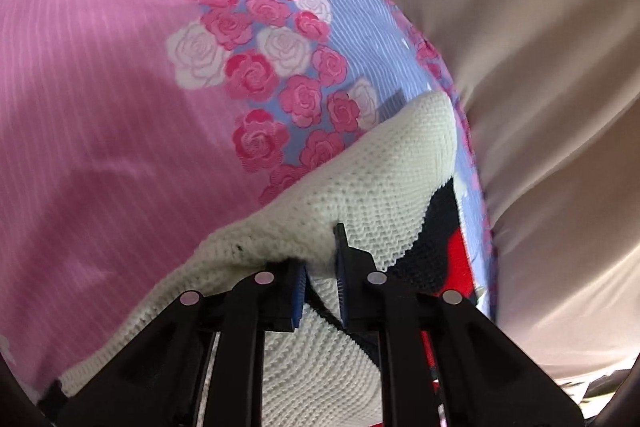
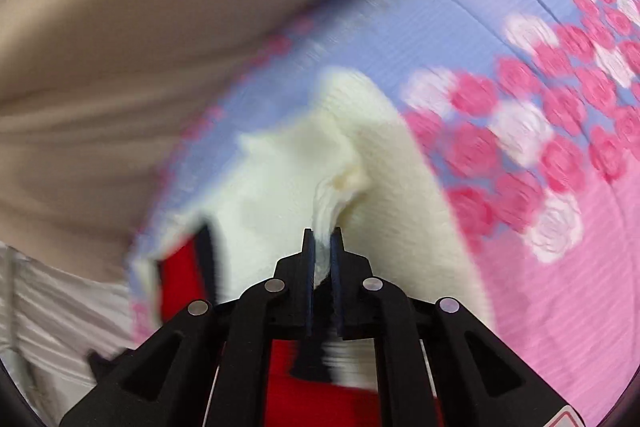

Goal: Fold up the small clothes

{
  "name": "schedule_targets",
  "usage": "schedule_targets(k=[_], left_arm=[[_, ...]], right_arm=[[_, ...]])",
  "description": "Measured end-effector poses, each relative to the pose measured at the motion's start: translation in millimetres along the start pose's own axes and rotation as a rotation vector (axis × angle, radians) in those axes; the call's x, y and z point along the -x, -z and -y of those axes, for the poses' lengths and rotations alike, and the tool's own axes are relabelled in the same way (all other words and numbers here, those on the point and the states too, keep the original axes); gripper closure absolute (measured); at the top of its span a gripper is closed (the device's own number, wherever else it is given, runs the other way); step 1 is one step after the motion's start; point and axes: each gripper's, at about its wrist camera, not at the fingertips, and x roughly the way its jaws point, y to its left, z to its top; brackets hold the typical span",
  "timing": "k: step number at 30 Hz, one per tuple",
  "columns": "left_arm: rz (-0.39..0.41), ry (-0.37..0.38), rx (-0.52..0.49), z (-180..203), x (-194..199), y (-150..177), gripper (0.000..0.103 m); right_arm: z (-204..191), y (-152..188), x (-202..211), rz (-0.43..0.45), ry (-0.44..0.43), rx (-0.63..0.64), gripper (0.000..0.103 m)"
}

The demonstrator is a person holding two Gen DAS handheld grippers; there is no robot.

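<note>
A small cream knitted garment [image 1: 352,195] with red and black parts [image 1: 448,255] lies on a pink and lilac bedsheet printed with roses. My left gripper [image 1: 322,259] is shut on a fold of the cream knit near its edge. In the right wrist view, the same garment [image 2: 304,163] shows cream with a red and black part [image 2: 180,267] at the lower left. My right gripper [image 2: 323,239] is shut on a pinched ridge of the cream knit. The right view is blurred by motion.
The rose-print sheet [image 1: 120,99] covers the bed; it also shows in the right wrist view [image 2: 560,227]. Beige fabric [image 1: 540,67] lies beyond the sheet's edge, and also fills the upper left of the right view [image 2: 120,47]. White cloth [image 2: 52,315] sits at lower left.
</note>
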Motion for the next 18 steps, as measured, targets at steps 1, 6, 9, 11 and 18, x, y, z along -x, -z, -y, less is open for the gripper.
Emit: schedule_targets(k=[1,6,9,11,18], left_arm=[[-0.002,0.004,0.002,-3.4,1.7,0.1,0.090],[0.003,0.004,-0.006,-8.7,9.9,3.4,0.090],[0.020,-0.003,-0.024,-7.9,13.2,5.9,0.090],[0.021,-0.005,-0.025,-8.6,10.1,4.8,0.090],[0.004,0.009,-0.026,-11.8,11.3,0.0,0.090]], right_arm=[[0.8,2.8,7.3,0.011,-0.010,-0.009,0.096],[-25.8,12.7,49.7,0.142,0.043,0.049,0.087],[-75.3,19.1,47.9,0.117,0.004,0.209,0.087],[-125.0,26.4,22.8,0.018,-0.070,0.332,0.087],[-279.2,81.6,-111.0,-0.322,-0.133,0.714,0.089]])
